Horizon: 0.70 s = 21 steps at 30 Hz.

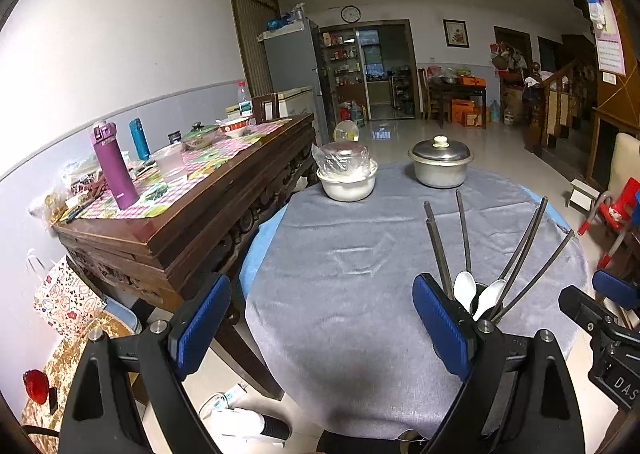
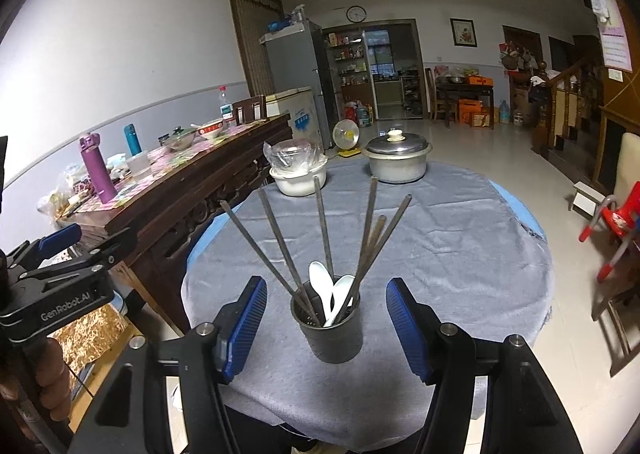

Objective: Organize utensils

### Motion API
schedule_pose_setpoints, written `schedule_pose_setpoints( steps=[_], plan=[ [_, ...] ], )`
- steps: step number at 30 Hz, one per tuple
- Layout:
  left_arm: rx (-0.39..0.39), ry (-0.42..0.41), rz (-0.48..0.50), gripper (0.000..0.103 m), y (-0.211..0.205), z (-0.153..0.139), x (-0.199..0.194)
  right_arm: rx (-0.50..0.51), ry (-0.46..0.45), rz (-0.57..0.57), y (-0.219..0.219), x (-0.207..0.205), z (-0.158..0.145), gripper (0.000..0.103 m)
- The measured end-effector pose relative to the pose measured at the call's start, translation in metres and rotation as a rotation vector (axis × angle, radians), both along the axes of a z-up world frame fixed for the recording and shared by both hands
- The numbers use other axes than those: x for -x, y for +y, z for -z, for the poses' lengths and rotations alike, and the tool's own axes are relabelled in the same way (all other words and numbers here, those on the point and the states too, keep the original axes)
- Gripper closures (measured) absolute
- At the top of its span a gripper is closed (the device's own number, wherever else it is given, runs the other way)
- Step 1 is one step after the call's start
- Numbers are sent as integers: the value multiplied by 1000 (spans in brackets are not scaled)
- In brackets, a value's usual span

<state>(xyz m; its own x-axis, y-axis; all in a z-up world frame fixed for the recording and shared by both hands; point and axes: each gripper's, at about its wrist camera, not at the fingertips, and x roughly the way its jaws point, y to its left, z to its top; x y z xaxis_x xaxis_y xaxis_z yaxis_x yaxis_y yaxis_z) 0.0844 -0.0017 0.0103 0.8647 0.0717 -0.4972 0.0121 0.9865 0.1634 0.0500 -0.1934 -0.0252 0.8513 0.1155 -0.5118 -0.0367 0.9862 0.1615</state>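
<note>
Your right gripper (image 2: 326,330) brackets, untouching, the dark metal utensil cup (image 2: 328,328); left gripper (image 1: 316,328) released. Top-heavy, slick: grip low on its wall.

The dark cup (image 2: 329,328) stands near the front edge of the round table (image 2: 460,254), directly between the blue pads of the right gripper (image 2: 326,328), with a clear gap on each side of it. Chopsticks (image 2: 324,230) and two white spoons (image 2: 322,286) fan upward and outward from the cup, blocking approach from above. Beyond the cup, the grey cloth is bare up to the white bowl (image 2: 298,179) and the lidded pot (image 2: 396,161) at the far edge. Left of the cup, the left gripper (image 1: 316,328) hangs over open cloth.
</note>
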Motion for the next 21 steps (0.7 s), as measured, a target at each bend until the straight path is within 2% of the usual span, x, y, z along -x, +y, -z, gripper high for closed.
schedule_pose_setpoints(
  steps=[21],
  plan=[
    [3,4,11,11,4,0,0,8,6,-3,7,-6,-3,37]
  ],
)
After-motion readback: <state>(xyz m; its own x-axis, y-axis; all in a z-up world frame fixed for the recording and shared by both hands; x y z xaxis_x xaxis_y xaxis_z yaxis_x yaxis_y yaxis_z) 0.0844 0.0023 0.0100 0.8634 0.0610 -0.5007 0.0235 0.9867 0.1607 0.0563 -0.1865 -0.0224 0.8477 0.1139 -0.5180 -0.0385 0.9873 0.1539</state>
